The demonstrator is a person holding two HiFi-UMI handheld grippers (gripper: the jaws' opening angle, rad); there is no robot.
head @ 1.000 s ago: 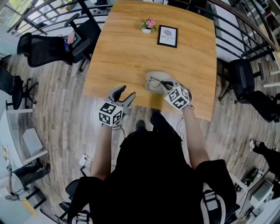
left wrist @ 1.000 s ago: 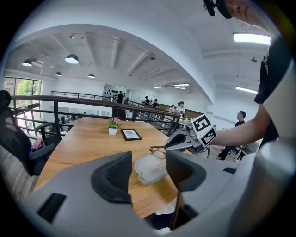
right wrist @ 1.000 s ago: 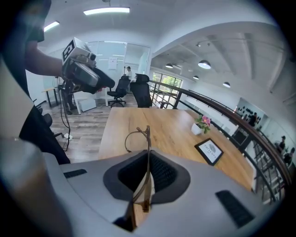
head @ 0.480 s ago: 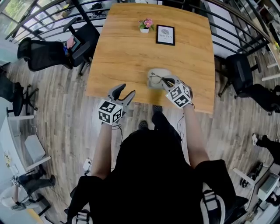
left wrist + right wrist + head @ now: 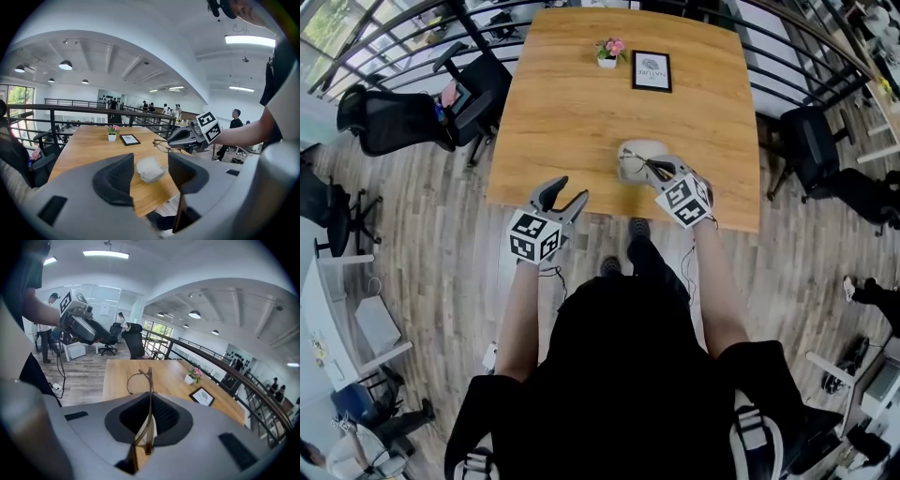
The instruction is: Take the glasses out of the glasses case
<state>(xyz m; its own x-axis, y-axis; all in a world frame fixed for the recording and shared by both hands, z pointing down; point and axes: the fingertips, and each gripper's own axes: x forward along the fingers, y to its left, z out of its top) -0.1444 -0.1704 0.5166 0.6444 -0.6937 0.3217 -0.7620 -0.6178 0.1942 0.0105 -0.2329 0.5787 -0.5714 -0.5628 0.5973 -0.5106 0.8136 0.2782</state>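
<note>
The pale glasses case (image 5: 641, 150) lies open on the wooden table (image 5: 572, 112) near its front edge; in the left gripper view the case (image 5: 150, 168) shows between the jaws, farther off. My right gripper (image 5: 654, 170) is shut on a temple of the thin-framed glasses (image 5: 630, 170) and holds them in the air just above and in front of the case. In the right gripper view the glasses (image 5: 139, 377) stick out ahead of the shut gripper (image 5: 150, 417). My left gripper (image 5: 555, 200) hovers open and holds nothing at the table's front edge, left of the case.
A small flower pot (image 5: 607, 52) and a framed picture (image 5: 652, 71) stand at the table's far end. Black office chairs sit to the left (image 5: 412, 111) and to the right (image 5: 811, 150). A railing runs behind the table. People stand in the distance.
My right gripper has risen a little with the glasses, away from the open case. The left gripper has shifted slightly and stays open.
</note>
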